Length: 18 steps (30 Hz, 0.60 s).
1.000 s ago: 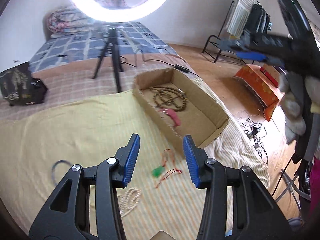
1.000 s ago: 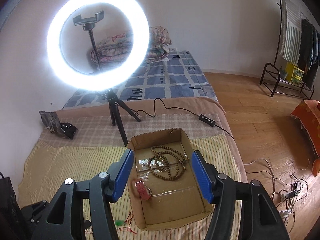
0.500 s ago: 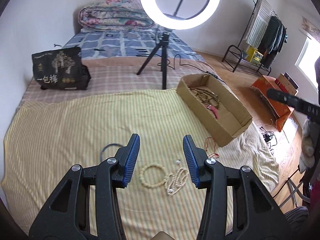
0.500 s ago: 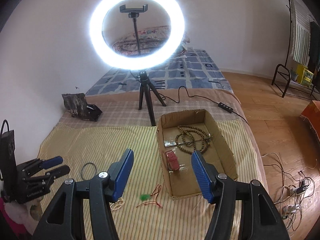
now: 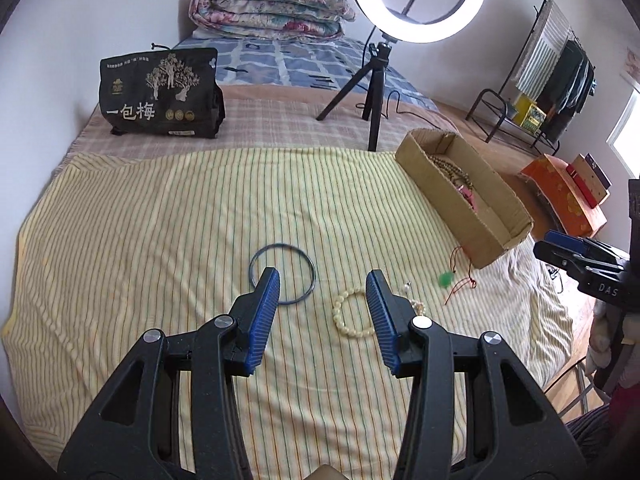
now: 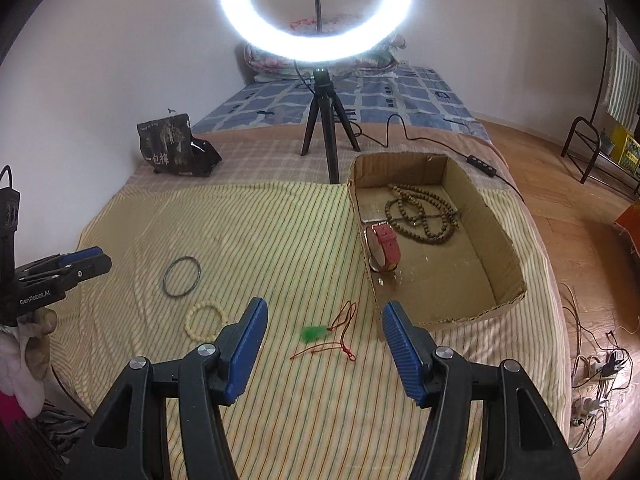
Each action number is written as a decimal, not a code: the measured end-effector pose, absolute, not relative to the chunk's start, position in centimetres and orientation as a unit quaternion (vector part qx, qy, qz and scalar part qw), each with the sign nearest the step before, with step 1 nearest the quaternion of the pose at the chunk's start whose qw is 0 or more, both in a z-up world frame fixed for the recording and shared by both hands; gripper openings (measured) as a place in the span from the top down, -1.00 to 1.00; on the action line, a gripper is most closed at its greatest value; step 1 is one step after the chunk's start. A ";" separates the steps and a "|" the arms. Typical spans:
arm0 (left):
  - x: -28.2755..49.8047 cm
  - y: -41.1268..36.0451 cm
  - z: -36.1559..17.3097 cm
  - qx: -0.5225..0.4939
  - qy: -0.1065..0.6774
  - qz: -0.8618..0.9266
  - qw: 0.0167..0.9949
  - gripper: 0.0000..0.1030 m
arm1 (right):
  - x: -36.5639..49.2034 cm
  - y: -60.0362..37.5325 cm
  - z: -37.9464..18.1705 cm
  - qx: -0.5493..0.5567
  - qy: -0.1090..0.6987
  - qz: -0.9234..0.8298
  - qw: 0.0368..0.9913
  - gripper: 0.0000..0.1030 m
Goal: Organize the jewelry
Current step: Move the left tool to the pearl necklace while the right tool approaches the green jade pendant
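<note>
On the yellow striped cloth lie a dark bangle (image 5: 282,273) (image 6: 182,277), a cream bead bracelet (image 5: 352,317) (image 6: 205,320), a pearl strand (image 5: 416,305) partly hidden behind my finger, and a green pendant on red cord (image 5: 447,279) (image 6: 314,334). A cardboard box (image 5: 440,192) (image 6: 500,240) holds a brown bead necklace (image 6: 420,216) and a red-strapped watch (image 6: 386,250). My left gripper (image 5: 322,280) is open and empty above the bangle and bracelet. My right gripper (image 6: 324,312) is open and empty above the pendant.
A ring light on a tripod (image 5: 376,92) (image 6: 324,136) stands behind the box. A black bag (image 5: 160,94) (image 6: 172,148) sits at the back left. The bed edge and wood floor with cables (image 6: 596,360) are to the right.
The left gripper has swung left from the box to over the bangle and bracelet. The right gripper has pulled back from over the box and now hangs over the pendant.
</note>
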<state>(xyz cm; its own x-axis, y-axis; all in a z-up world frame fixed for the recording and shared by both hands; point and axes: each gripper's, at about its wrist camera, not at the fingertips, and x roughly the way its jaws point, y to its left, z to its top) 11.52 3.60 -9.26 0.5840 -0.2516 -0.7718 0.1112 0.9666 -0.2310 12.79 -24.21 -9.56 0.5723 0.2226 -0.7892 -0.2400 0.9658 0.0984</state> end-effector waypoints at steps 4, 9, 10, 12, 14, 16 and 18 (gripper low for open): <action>11.2 2.4 -10.1 -0.074 0.454 -0.116 0.880 0.12 | 13.0 -24.5 -11.2 -0.011 0.460 0.131 0.878 -0.20; 10.8 -0.8 -11.4 -0.048 0.472 -0.160 0.865 0.12 | 13.3 -25.0 -13.1 0.000 0.486 0.145 0.862 -0.15; 10.7 -1.5 -11.7 -0.041 0.476 -0.169 0.862 0.23 | 13.3 -25.1 -13.6 -0.001 0.490 0.148 0.859 -0.13; 10.4 -3.0 -12.4 -0.025 0.485 -0.187 0.854 0.29 | 13.3 -25.3 -14.4 0.005 0.495 0.155 0.855 -0.09; 10.2 -4.2 -13.1 -0.016 0.491 -0.201 0.848 0.29 | 13.4 -25.6 -15.5 0.016 0.505 0.165 0.847 -0.03; 10.1 -5.4 -14.0 -0.007 0.501 -0.215 0.838 0.29 | 13.5 -25.6 -16.4 0.017 0.515 0.165 0.841 0.11; 10.2 -6.3 -14.8 -0.003 0.511 -0.222 0.830 0.29 | 13.7 -25.7 -17.2 0.017 0.521 0.165 0.838 0.13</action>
<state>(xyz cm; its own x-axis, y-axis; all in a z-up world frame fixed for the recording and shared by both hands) 10.17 -6.32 -14.84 0.3790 -0.3712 -0.8477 0.3657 0.9016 -0.2312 13.67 -25.65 -17.23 0.4036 0.2936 -0.8665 -0.2583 0.9451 0.2000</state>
